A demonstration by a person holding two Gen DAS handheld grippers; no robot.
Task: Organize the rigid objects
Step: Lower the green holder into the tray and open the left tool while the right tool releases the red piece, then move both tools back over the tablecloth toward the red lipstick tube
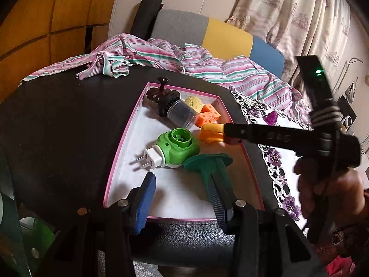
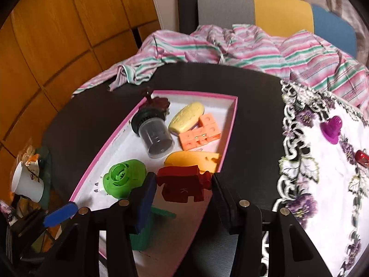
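Red piece (image 2: 182,185) (gripped) over tray (image 2: 227,143)

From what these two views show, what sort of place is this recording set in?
Most likely a room in a home. A patterned curtain hangs at the back, a striped garment lies crumpled on the dark table, and wooden cabinet doors line the wall.

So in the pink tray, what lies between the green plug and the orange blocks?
The clear jar lies on its side between the green plug and the orange blocks; the right wrist view shows it best.
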